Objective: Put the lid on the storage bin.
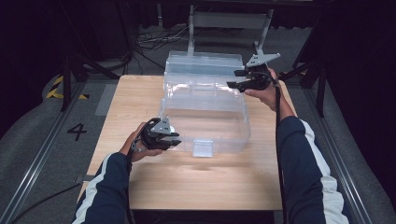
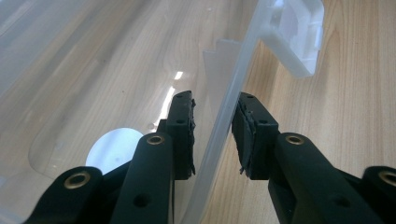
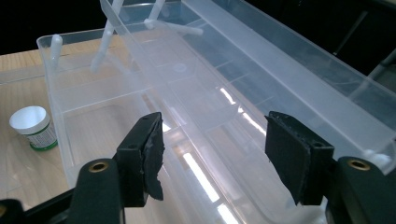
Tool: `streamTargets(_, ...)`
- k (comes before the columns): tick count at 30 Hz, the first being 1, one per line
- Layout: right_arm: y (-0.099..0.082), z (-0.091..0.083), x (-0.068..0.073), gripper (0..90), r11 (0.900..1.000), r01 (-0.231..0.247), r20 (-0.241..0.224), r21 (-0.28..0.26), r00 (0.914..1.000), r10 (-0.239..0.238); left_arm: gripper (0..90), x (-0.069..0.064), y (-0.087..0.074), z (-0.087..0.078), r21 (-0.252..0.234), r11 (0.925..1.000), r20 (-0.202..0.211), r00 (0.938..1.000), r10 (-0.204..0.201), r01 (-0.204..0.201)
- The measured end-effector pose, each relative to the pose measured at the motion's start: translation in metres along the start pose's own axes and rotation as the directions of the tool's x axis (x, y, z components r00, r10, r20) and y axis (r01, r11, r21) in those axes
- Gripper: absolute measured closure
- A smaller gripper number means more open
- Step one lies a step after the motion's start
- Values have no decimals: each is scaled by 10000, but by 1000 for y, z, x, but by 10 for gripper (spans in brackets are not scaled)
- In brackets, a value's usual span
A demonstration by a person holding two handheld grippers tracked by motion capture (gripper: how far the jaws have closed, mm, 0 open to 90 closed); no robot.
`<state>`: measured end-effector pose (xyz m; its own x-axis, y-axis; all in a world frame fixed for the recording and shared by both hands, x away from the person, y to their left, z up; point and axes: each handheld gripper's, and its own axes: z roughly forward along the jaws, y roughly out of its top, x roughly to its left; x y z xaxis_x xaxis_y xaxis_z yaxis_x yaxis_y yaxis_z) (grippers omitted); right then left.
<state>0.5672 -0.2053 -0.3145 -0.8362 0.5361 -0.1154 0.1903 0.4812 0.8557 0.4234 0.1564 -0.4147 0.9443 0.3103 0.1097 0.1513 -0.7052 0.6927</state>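
Note:
A clear plastic toolbox (image 1: 219, 140) stands open on the wooden table, its latch (image 1: 203, 148) facing me. Its lift-out tray (image 1: 201, 86) is swung back and the lid (image 1: 203, 60) lies behind it. My left gripper (image 1: 176, 138) is at the box's front left corner. In the left gripper view it (image 2: 215, 100) is shut on the box's front wall (image 2: 224, 107), which runs up between the pads. My right gripper (image 1: 233, 78) hovers over the tray's right end. In the right gripper view it (image 3: 215, 121) stands wide open above the tray (image 3: 187, 88), touching nothing.
A small white-capped jar (image 3: 33, 126) stands on the table just outside the box's left wall. The table (image 1: 196, 182) has bare wood in front of the box. Cables and a metal stand (image 1: 229, 21) are on the floor beyond the far edge.

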Motion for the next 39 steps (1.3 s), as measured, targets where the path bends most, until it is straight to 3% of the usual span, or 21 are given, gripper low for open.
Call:
streamTargets(7,2,16,0,397,9997,153,62,185,9999,-154,695,-1,0,0,-57,10000,-1,10000,-59,59)
streamTargets(8,2,19,-1,410,9993,102,-145,360,9998,-97,695,-1,0,0,-67,10000,12,10000,-51,51)
streamTargets(12,3,22,-3,439,9973,239,-234,688,9995,-224,694,-1,0,0,-47,10000,6,10000,-60,60)
streamTargets(20,8,24,-6,488,9940,429,-507,1006,9980,-379,692,-1,0,0,-38,10000,5,10000,-85,85)
streamTargets(30,13,17,-7,658,9847,879,-1109,1503,9913,-716,688,-1,0,0,-53,9999,-30,9999,-158,158)
streamTargets(33,16,16,-6,694,9778,1113,-1129,1776,9893,-921,688,-1,0,0,-19,9999,-39,9999,-119,119)
streamTargets(39,19,17,-5,732,9742,1184,-1072,1920,9893,-992,684,-2,0,1,-52,9998,-84,9998,-190,190)
